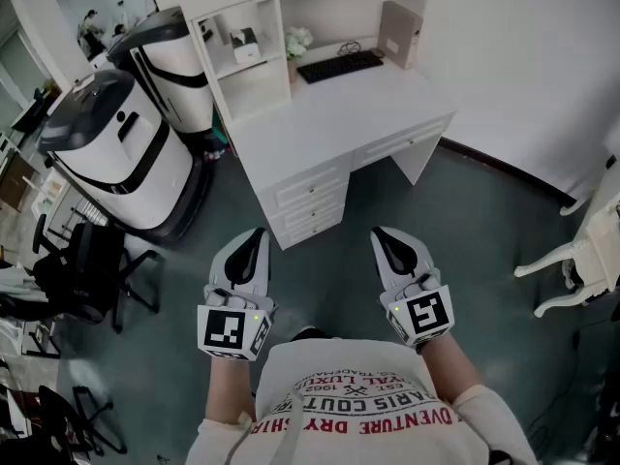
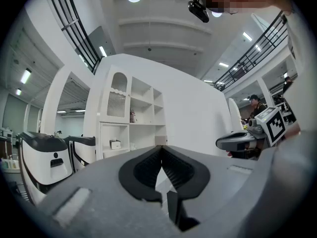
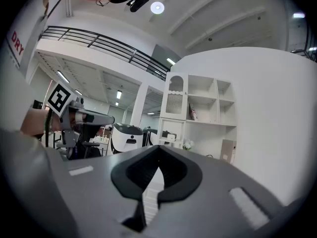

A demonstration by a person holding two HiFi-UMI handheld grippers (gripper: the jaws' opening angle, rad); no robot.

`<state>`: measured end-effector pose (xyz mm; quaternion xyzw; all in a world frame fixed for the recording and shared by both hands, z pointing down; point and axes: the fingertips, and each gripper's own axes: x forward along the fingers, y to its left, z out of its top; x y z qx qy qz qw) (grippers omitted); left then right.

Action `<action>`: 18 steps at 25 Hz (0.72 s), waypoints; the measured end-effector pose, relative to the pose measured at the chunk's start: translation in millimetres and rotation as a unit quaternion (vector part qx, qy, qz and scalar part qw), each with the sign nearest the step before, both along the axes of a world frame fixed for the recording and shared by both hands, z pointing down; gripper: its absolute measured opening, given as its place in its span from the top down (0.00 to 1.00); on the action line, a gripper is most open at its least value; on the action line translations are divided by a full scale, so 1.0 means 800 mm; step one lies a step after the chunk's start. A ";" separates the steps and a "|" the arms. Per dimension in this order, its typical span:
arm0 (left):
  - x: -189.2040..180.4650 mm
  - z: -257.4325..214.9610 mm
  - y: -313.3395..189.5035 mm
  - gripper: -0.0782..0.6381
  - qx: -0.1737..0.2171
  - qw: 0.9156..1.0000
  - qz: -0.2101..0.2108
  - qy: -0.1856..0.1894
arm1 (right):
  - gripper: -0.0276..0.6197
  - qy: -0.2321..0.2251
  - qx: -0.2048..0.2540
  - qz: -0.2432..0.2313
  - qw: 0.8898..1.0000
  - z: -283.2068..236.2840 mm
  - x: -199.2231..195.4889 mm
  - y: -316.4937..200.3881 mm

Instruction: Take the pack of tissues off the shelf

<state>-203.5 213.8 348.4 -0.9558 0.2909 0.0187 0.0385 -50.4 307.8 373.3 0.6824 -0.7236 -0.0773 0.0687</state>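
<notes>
We stand facing the white desk [image 1: 334,114] with a gripper in each hand, both held level and well short of the desk's drawer front, over the grey-green floor [image 1: 484,221]. The left gripper [image 1: 256,233] has its jaws fully together. In the left gripper view the ribbed black pads [image 2: 148,166] meet at their tips, and only a thin sliver of the desk shows through lower down. Nothing is clamped between them. The right gripper [image 1: 380,232] matches it, with its jaws closed tip to tip, empty and touching nothing. Both marker cubes sit close to our chest, and the two grippers are side by side but apart, each aimed towards the desk.

The pack of tissues [image 1: 245,46] is a small white pack resting inside an open cubby of the shelf [image 1: 250,77], which stands on the desk's left end. It is untouched and well apart from both grippers. A small bunch of pale flowers [image 1: 298,40] sits just to the right of that cubby, at the back of the desk. A black keyboard [image 1: 339,65] lies on the desk top further right, and a brown board [image 1: 397,32] leans at the back on the desk's right. Two white machines with black trim [image 1: 116,153] stand on the floor to the left of the desk, the nearer one beside its left end
</notes>
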 end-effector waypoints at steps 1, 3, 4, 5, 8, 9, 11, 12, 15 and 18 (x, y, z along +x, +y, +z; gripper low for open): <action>0.000 0.000 0.000 0.88 0.000 1.000 -0.002 0.000 | 0.96 0.000 0.000 -0.001 1.000 -0.001 0.001 0.000; 0.001 0.001 0.000 0.88 -0.002 1.000 -0.004 -0.001 | 0.96 -0.001 0.001 -0.002 1.000 -0.001 0.002 0.000; 0.002 0.003 0.000 0.88 -0.003 1.000 -0.005 -0.002 | 0.96 -0.002 0.001 -0.002 1.000 0.000 0.004 0.001; 0.003 0.004 0.001 0.88 -0.005 1.000 -0.006 -0.002 | 0.96 -0.004 0.000 -0.002 1.000 0.001 0.005 0.002; 0.009 0.007 0.002 0.88 -0.008 1.000 -0.007 -0.004 | 0.96 -0.011 -0.002 -0.001 1.000 0.004 0.012 0.004; 0.011 0.008 0.003 0.88 -0.010 1.000 -0.006 -0.004 | 0.96 -0.010 -0.002 -0.001 1.000 0.004 0.014 0.004; 0.016 0.010 0.004 0.88 -0.012 1.000 -0.004 -0.006 | 0.96 -0.012 -0.002 0.000 1.000 0.005 0.019 0.005; 0.019 0.012 0.005 0.88 -0.013 1.000 -0.002 -0.007 | 0.96 -0.014 -0.003 0.002 1.000 0.006 0.021 0.006; 0.030 0.019 0.008 0.88 -0.018 1.000 0.007 -0.014 | 0.96 -0.022 -0.003 0.005 1.000 0.010 0.029 0.009; 0.041 0.018 0.005 0.88 -0.027 1.000 0.013 -0.001 | 0.96 -0.035 -0.002 0.014 0.999 0.012 0.042 0.008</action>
